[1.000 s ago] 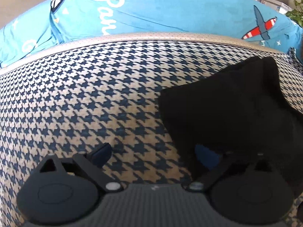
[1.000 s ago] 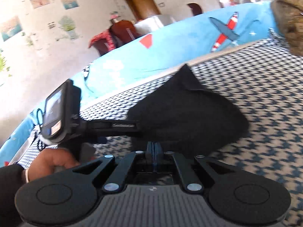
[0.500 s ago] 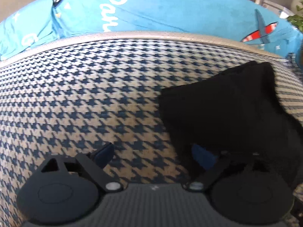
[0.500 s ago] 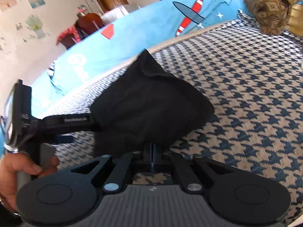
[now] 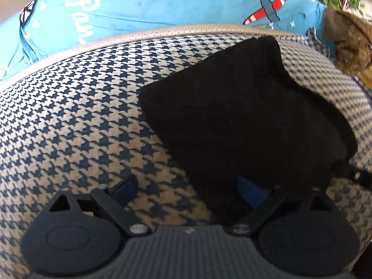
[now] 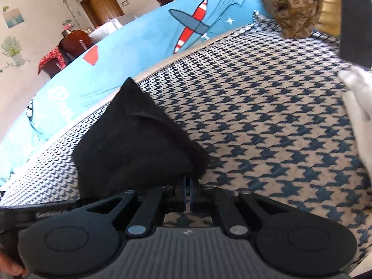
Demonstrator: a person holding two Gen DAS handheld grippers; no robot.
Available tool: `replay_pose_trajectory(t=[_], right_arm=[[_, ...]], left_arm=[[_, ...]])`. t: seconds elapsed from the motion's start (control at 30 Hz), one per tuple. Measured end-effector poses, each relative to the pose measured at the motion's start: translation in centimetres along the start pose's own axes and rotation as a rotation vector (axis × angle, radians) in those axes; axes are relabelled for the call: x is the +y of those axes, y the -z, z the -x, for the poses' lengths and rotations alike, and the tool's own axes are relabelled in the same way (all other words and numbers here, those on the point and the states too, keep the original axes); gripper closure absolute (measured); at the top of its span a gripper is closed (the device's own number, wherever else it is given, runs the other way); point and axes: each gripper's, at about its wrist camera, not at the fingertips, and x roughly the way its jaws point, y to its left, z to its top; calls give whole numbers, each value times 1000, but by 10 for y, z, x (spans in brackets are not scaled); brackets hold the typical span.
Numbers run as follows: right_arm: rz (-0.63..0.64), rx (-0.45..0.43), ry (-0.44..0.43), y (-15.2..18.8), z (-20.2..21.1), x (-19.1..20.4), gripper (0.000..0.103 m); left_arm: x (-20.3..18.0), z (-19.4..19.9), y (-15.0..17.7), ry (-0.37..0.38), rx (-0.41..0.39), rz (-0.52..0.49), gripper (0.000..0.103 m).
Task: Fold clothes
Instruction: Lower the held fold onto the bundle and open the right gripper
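A black garment (image 5: 232, 116) lies folded on the houndstooth-covered surface (image 5: 81, 116). My left gripper (image 5: 188, 190) is open at its near left corner; its right fingertip (image 5: 251, 191) sits against the cloth's edge and its left fingertip (image 5: 125, 189) is over bare houndstooth. In the right wrist view the black garment (image 6: 134, 134) rises to a peak at its far corner. My right gripper (image 6: 187, 193) is shut on its near right edge. Part of the left gripper's body (image 6: 34, 211) shows at the lower left.
A blue sheet with aeroplane prints (image 5: 162, 7) runs along the far edge. A brown patterned cloth (image 6: 295, 7) is heaped at the far right, beside a dark flat device (image 6: 355, 23). A white garment (image 6: 358, 107) lies at the right edge.
Both views have swung to the right, bringing the brown cloth and white garment into sight. The right gripper stays shut on the black garment, the left stays open at its corner.
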Motion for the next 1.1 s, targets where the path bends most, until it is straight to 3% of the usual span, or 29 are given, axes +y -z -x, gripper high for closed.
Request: replay_pose_trajectory(t=[0.2, 0.3, 0.47, 0.6, 0.83, 1.1], right_arm=[[53, -53, -20, -13, 15, 0, 98], [69, -74, -78, -25, 15, 4, 95], [123, -10, -246, -41, -1, 17, 95], [197, 33, -298, -48, -17, 32, 95], [269, 66, -277, -61, -45, 47, 95], [271, 52, -245, -81, -69, 47, 95]], left_arm=[[4, 12, 5, 5, 12, -2, 5], [6, 20, 5, 31, -8, 3, 5], [-7, 18, 9, 52, 0, -48, 5], [-16, 15, 15, 46, 22, -91, 5], [-16, 18, 17, 71, 43, -119, 4], [-7, 28, 8, 103, -26, -46, 0]])
